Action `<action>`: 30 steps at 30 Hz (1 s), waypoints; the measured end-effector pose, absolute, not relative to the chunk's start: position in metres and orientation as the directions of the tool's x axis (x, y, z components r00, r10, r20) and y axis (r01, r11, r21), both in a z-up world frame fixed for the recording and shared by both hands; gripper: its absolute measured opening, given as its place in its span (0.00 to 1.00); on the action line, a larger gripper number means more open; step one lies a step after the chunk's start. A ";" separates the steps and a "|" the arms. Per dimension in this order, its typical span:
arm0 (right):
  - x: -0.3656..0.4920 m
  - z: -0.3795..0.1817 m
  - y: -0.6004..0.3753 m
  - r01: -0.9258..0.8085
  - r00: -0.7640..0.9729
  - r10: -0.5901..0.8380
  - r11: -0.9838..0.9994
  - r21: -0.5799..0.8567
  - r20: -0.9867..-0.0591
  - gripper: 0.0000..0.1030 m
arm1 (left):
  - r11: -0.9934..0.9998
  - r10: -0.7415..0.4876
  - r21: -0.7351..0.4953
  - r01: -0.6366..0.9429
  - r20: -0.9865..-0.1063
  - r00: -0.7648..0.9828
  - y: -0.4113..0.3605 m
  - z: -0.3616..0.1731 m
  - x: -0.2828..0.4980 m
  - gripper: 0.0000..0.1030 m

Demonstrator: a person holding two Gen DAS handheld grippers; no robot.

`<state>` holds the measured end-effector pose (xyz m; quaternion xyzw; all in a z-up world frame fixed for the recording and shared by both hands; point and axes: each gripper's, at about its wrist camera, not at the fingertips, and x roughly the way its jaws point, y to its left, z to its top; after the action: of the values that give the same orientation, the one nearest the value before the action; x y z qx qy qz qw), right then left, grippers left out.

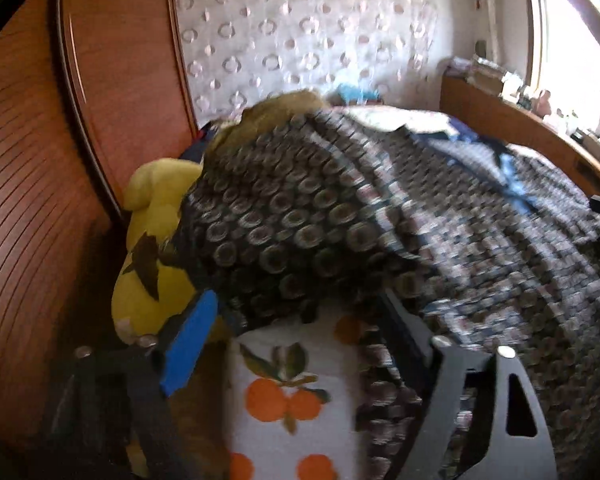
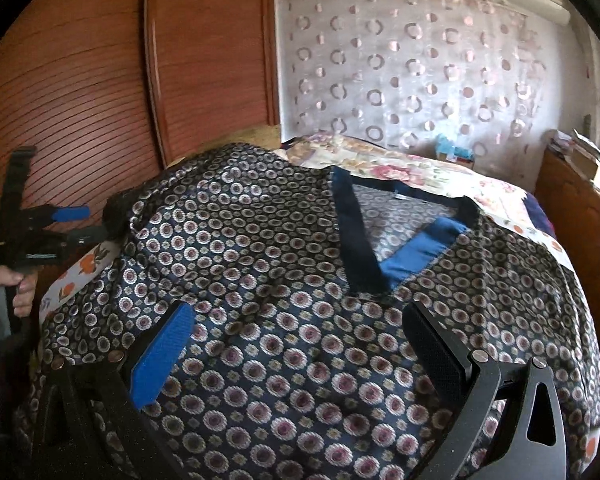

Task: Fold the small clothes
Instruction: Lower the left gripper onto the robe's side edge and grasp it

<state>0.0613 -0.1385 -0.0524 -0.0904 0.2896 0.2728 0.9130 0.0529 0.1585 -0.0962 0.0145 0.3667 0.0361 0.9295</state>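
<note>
A dark blue garment (image 2: 284, 280) with a round floral print lies spread over the bed, its navy V-neck collar (image 2: 356, 236) facing up. It also shows in the left wrist view (image 1: 340, 216), draped and blurred. My right gripper (image 2: 296, 344) is open just above the garment's front, fingers wide apart. My left gripper (image 1: 296, 328) is open at the garment's left edge, over a white cloth with oranges (image 1: 288, 396). The left gripper also shows at the far left in the right wrist view (image 2: 66, 220), held by a hand.
A wooden wardrobe (image 2: 100, 80) stands close on the left. A yellow plush toy (image 1: 148, 248) sits between wardrobe and bed. A floral bedspread (image 2: 420, 172) covers the bed; a circle-print curtain (image 2: 420, 72) hangs behind. A wooden sideboard (image 1: 520, 128) with clutter runs along the right.
</note>
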 end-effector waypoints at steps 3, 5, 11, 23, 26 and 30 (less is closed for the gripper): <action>0.071 -0.050 -0.128 -0.577 0.663 0.463 0.817 -0.008 -0.588 1.00 | 0.998 0.059 0.037 -0.047 -0.707 0.705 0.164 -0.104 0.063 0.67; 0.078 -0.046 -0.119 -0.599 0.644 0.478 0.801 -0.005 -0.597 1.00 | 0.998 0.064 0.049 -0.042 -0.715 0.696 0.164 -0.107 0.068 0.66; 0.093 -0.043 -0.097 -0.638 0.599 0.531 0.769 0.044 -0.599 1.00 | 1.000 0.009 0.014 0.001 -0.741 0.672 0.166 -0.116 0.078 0.31; 0.077 -0.050 -0.119 -0.620 0.613 0.554 0.779 0.092 -0.564 1.00 | 1.000 0.001 -0.007 -0.008 -0.650 0.760 0.169 -0.079 0.073 0.01; 0.076 -0.051 -0.127 -0.607 0.625 0.547 0.789 0.095 -0.557 1.00 | 1.000 -0.008 -0.003 0.008 -0.620 0.784 0.164 -0.060 0.078 0.01; 0.071 -0.047 -0.136 -0.588 0.645 0.537 0.803 0.096 -0.543 1.00 | 0.999 -0.018 0.029 0.044 -0.587 0.810 0.145 -0.036 0.090 0.01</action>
<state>0.0713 -0.1360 -0.0470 -0.0448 0.2843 0.3106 0.9059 0.0901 0.1454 -0.0365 0.0206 0.3082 -0.0163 0.9510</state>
